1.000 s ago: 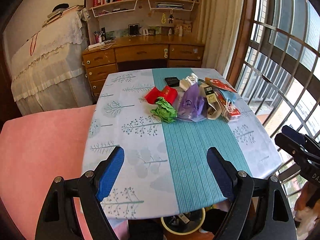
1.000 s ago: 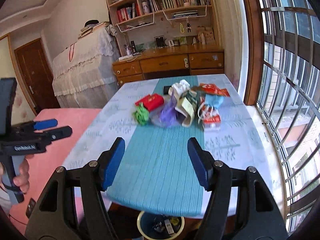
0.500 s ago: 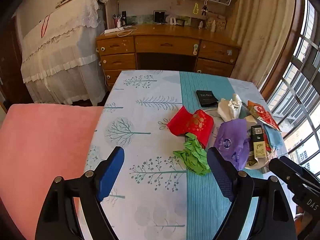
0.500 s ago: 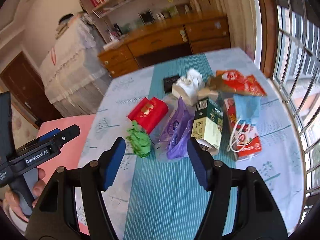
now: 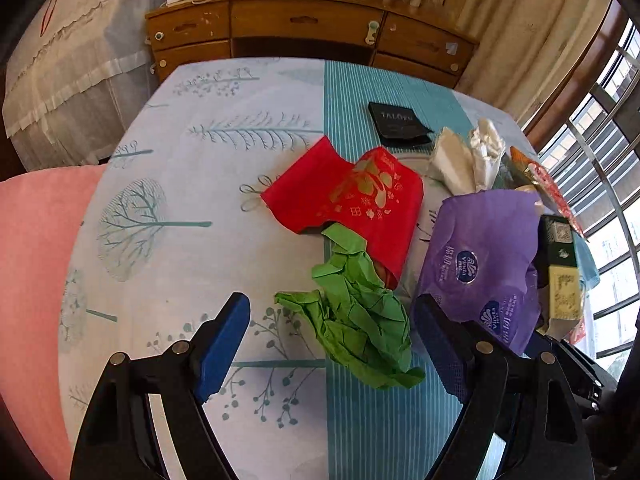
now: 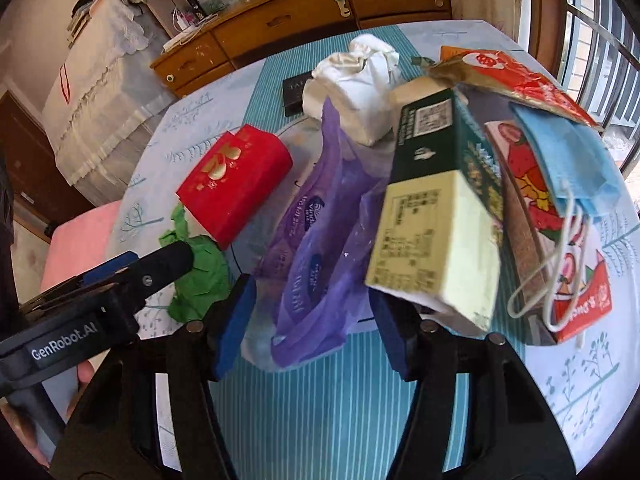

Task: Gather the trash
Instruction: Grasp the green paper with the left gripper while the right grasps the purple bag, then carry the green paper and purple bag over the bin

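Both grippers over the trash pile on the table (image 5: 168, 208)

Left gripper (image 5: 332, 340) spread around the near green paper (image 5: 356, 320), not touching; right gripper (image 6: 312, 316), jaws just closing, straddles the purple bag (image 6: 316, 248) unpinched.

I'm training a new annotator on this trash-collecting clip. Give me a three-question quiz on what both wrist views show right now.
1. True or false: the left gripper is clamped on the green crumpled paper.
2. Which item lies between the right gripper's fingers? A) purple plastic wrapper B) red box C) blue face mask
3. Fill in: the mask rests on a ___-printed carton.

Key: 1 false, its jaws stand open. 2 A. 3 strawberry.
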Available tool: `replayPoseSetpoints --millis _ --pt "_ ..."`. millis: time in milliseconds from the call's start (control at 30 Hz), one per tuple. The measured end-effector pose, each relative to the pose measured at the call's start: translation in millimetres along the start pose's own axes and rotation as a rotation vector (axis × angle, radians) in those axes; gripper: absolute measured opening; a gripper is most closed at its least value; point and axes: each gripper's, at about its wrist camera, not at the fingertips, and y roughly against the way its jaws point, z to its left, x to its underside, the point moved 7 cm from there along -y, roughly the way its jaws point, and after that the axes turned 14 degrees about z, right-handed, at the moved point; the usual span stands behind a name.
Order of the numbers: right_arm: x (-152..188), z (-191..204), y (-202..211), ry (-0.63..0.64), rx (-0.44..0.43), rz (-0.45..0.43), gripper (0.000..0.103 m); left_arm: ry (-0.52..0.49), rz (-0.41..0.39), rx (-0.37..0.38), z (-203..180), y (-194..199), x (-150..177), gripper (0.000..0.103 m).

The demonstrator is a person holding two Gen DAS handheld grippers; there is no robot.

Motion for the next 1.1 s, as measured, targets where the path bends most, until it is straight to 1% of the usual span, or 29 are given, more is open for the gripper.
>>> replayPoseSetpoints --millis 100,133,267,300,400,433,500,533,633,733,833,967,1100 --pt "-0.1 -0.7 -13.5 0.019 0.022 0.005 0.054 -0.01 0.018 0.002 -1.8 -13.2 0.8 0.077" --pt "0.0 -0.4 -16.1 0.025 0.029 0.004 0.052 -0.013 0.022 0.001 -2.3 -18.2 1.4 0.075" --pt "2.2 4.4 -23.6 0.072 0.055 -0.021 0.046 -0.016 0.01 0.005 1.5 -24.1 3.6 0.071" --pt "2.9 5.6 -24.9 0.08 0.057 -0.028 0.044 -0.016 0.006 0.005 2.7 -25.0 4.1 0.067" --pt "4.6 10.9 -27.0 0.103 0.077 -0.039 0.034 -0.028 -0.02 -0.023 4.8 -22.0 6.1 0.056" --pt "5.8 12.6 -28.0 0.11 0.082 -0.039 0.031 -0.045 -0.033 -0.059 3.7 -21.2 7.9 0.052" --pt "8.1 15.9 -29.0 0.119 0.087 -0.043 0.024 -0.073 -0.048 -0.093 1.3 -16.6 12.1 0.047" --pt "11.4 15.3 -27.0 0.121 0.091 -0.041 0.013 -0.081 -0.057 -0.106 0.5 -15.4 15.0 0.045" --pt "19.5 17.5 -24.2 0.139 0.098 -0.04 0.011 -0.078 -0.074 -0.111 2.8 -7.0 21.9 0.042" --pt "30.2 26.3 -14.7 0.16 0.108 -0.053 0.01 -0.077 -0.11 -0.122 7.6 12.0 30.0 0.041" --pt "43.0 36.5 6.3 0.18 0.101 -0.087 0.009 -0.093 -0.156 -0.128 11.7 40.8 42.0 0.041" --pt "58.4 50.3 49.4 0.181 0.082 -0.15 0.009 -0.118 -0.216 -0.129 15.7 87.8 63.0 0.041" --pt "78.7 61.0 101.7 0.18 0.045 -0.216 0.009 -0.14 -0.271 -0.109 18.7 140.4 95.4 0.041"
